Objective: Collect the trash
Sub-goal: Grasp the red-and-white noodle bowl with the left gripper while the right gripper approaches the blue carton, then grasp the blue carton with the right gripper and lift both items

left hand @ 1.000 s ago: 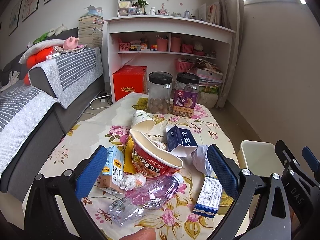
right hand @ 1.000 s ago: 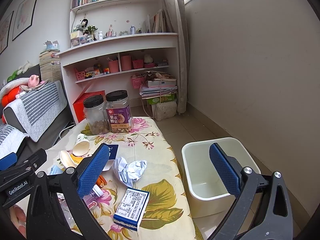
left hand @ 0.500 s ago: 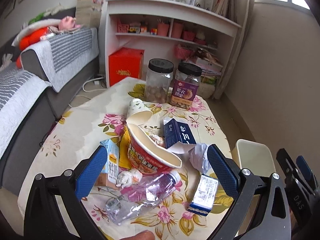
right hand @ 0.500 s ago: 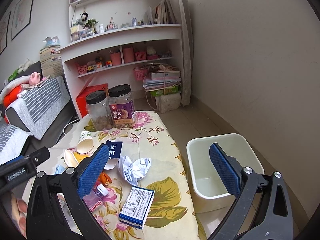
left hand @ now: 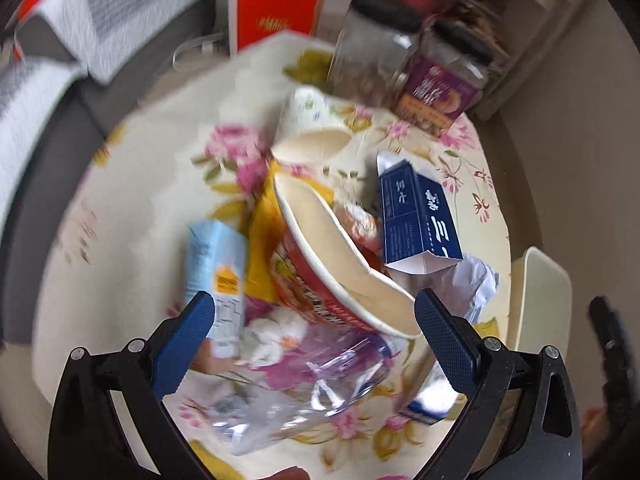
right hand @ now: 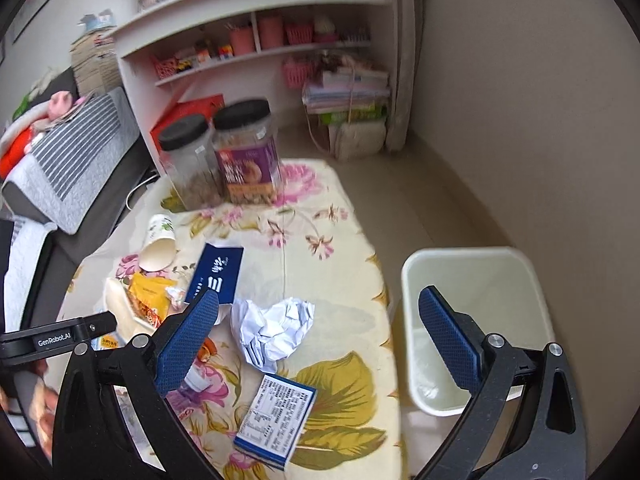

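Trash lies on the floral table (left hand: 152, 152): a red noodle bowl (left hand: 332, 256), a clear plastic bottle (left hand: 304, 392), a light blue drink carton (left hand: 218, 272), a dark blue carton (left hand: 416, 220), a paper cup (left hand: 308, 128) and a tissue wad (left hand: 276, 332). My left gripper (left hand: 312, 332) is open just above the bottle and bowl. My right gripper (right hand: 320, 340) is open above crumpled white paper (right hand: 276, 328) and a small blue box (right hand: 276, 420). The white bin (right hand: 476, 320) stands on the floor right of the table.
Two black-lidded jars (right hand: 224, 156) stand at the table's far end. A white shelf unit (right hand: 256, 36) and a red box (left hand: 276, 12) are behind. A grey sofa (right hand: 60, 172) runs along the left.
Both grippers have tilted down and moved closer to the table. The left one has dropped toward the bottle and bowl; its view is motion-blurred.
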Demonstrator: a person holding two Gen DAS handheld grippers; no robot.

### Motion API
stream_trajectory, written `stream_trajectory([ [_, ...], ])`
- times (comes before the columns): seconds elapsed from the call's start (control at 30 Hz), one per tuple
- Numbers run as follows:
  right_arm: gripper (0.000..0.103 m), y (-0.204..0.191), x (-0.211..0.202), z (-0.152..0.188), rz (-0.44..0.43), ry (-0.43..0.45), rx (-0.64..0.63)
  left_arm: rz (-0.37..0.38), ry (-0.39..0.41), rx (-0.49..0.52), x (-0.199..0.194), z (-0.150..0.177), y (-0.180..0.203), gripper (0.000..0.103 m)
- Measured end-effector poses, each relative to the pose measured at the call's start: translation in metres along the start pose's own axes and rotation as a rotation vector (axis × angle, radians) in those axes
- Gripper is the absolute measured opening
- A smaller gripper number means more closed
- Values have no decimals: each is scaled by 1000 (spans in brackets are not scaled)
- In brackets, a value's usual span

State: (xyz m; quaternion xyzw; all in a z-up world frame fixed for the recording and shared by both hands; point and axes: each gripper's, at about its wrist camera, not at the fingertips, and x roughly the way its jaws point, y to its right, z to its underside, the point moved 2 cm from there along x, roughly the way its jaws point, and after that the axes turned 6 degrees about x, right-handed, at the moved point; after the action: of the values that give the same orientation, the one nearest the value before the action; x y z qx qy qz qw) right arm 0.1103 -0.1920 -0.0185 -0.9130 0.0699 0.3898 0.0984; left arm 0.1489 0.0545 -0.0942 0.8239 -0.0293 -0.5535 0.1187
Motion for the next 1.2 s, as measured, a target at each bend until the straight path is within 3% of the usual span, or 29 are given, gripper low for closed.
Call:
stream_trajectory([
  [0.23,96,2,48,-3,-45,-94,96,-12,-84,-114,38,-15,7,95],
  [0.27,96,0,54,-6,-45,-95,92,-10,-98,-113,43,-16,9,91],
  [0.37,96,-8,72,-12,-53,-127,96,-25,-124,-54,54,-17,15,63],
  [0.47,96,-20,92,-15,-72,-182,84,-50,-88,-4,51,-16,13,34],
  [0.6,96,-40,113,-19,-93,-224,66,-5,-42,29,37,-19,4,30],
  [0.7,96,-59,131,-17,-115,-265,56,-1,37,79,17,-25,5,30],
  [0.87,96,-83,159,-6,-130,-351,24,-65,175,171,-8,-32,6,30],
  [1.03,95,-91,181,7,-128,-412,-2,-71,171,158,-4,-38,-7,31],
  [1.07,93,-92,183,8,-130,-415,-7,-77,168,154,-1,-40,-8,31],
  [1.2,48,-95,187,11,-190,-449,-2,-80,157,125,4,-43,-20,31],
])
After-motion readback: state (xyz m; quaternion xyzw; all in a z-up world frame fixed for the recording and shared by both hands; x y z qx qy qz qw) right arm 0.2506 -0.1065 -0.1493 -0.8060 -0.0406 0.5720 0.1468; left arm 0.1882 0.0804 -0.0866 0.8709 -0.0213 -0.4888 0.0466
